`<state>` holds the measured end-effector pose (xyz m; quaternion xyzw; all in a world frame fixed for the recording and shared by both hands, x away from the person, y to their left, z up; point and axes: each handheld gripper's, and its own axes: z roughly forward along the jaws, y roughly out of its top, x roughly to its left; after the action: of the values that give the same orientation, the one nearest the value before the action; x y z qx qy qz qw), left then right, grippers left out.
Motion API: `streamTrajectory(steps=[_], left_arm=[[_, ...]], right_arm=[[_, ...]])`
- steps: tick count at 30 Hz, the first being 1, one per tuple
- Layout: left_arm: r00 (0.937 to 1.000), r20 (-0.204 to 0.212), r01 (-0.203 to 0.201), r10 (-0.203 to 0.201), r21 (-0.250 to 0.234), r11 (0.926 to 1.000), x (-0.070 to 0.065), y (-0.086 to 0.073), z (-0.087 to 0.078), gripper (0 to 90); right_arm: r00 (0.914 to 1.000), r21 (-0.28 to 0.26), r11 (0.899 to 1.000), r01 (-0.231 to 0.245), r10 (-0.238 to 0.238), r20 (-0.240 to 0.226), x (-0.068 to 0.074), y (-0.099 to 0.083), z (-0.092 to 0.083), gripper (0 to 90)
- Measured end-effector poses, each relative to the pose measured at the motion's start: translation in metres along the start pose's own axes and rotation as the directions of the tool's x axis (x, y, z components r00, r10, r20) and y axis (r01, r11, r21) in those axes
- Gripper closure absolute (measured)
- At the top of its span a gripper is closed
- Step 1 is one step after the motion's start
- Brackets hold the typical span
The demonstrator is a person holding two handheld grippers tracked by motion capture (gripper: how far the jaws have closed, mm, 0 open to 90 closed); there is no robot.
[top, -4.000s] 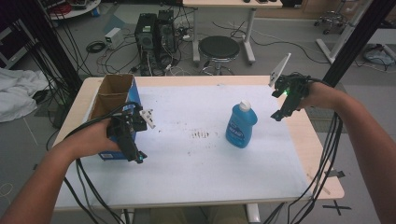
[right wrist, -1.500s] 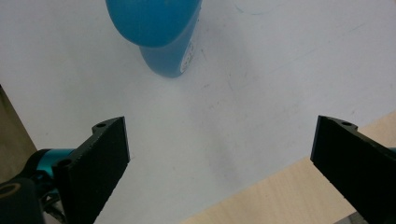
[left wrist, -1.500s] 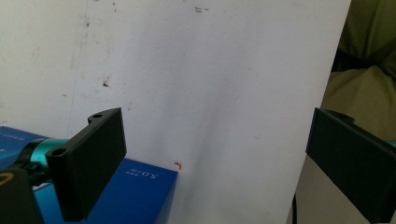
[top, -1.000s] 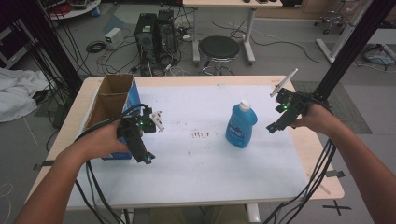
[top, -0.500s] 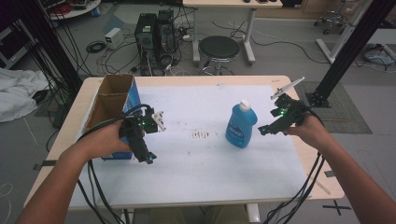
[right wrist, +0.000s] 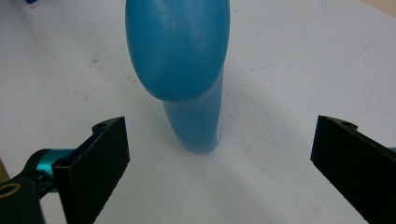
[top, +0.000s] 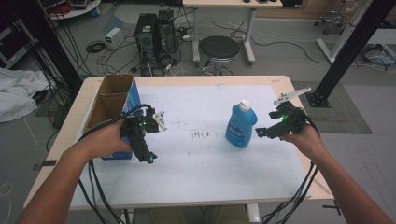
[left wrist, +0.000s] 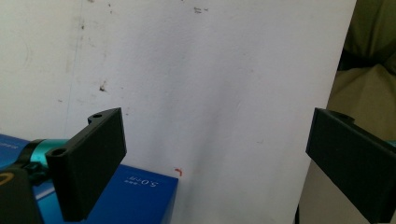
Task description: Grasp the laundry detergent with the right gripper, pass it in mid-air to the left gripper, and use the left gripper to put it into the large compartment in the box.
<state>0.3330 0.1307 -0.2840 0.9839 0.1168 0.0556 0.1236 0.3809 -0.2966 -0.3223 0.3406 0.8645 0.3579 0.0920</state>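
Thing in hand: the blue bottle (top: 241,125) stands upright on the white-covered table (top: 205,177), right of centre, white cap up.
Right tool: the right tool (top: 262,132) sits just beside the bottle on its right, not touching; its jaws stand wide apart, and in the right gripper view the bottle (right wrist: 184,70) rises between and beyond them.
Key relation: the bottle lies straight ahead of the right tool, its long axis vertical (so the jaws would likely close across its body from the side).
Nearer hand: the right one by far.
Left tool: the left tool (top: 145,151) hangs well apart, jaws also spread and holding nothing, beside the blue cardboard box (top: 112,100) at the table's left edge.
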Motion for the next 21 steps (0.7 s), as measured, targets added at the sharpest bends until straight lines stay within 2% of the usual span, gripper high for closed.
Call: streamTrajectory(steps=[5, 12, 17, 21], left_arm=[[1.0, 0.001, 0.003, -0.003, -0.001, 1.0, 0.0, 0.0, 0.0, 4.9], [1.0, 0.0, -0.002, 0.002, 0.002, 1.0, 0.0, 0.0, 0.0, 4.9], [1.0, 0.002, -0.002, 0.002, 0.003, 1.0, 0.0, 0.001, 0.002, 4.9], [1.0, 0.003, -0.005, 0.005, 0.005, 1.0, 0.0, 0.001, 0.002, 4.9]], right_arm=[[0.9999, -0.063, 0.998, 0.002, -0.001, 0.016, 0.004, -0.008, 0.004, 3.5], [0.9997, -0.125, 0.992, 0.008, -0.005, 0.024, 0.008, -0.016, 0.009, 3.4], [0.9998, -0.164, 0.986, 0.011, -0.009, 0.016, 0.009, -0.022, 0.013, 3.4], [0.9997, -0.175, 0.984, 0.018, -0.015, 0.018, 0.01, -0.024, 0.016, 3.4]])
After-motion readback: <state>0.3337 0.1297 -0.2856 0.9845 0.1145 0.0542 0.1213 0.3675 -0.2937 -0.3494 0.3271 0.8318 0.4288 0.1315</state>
